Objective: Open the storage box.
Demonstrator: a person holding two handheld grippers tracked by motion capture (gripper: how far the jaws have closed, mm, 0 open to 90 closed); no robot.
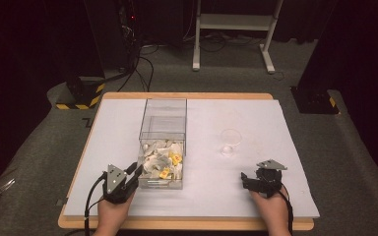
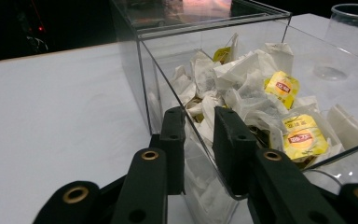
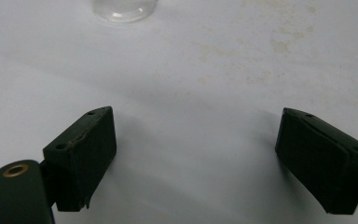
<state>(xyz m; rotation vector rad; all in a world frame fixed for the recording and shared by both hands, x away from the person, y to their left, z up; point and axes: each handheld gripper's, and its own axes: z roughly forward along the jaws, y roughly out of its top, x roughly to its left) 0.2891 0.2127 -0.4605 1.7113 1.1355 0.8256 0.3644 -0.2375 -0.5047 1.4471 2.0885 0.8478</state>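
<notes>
- White surface (image 1: 256, 196), dark room behind.
- Clear box (image 1: 162, 129) of tea bags (image 2: 303, 137), left of centre.
- Left tongs (image 2: 200, 140): closed on box's near wall.
- Right tongs (image 3: 200, 154): wide open, empty, resting.
- Glass cup (image 1: 230, 140): empty; no bag moved yet.

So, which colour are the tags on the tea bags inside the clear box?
Yellow tags, with a red mark, clearest in the left gripper view.

Bright overhead light floods the white rectangular tabletop (image 1: 256, 162), darkness all around it; soft shadows under the black tongs, nearest edges blurred.
</notes>
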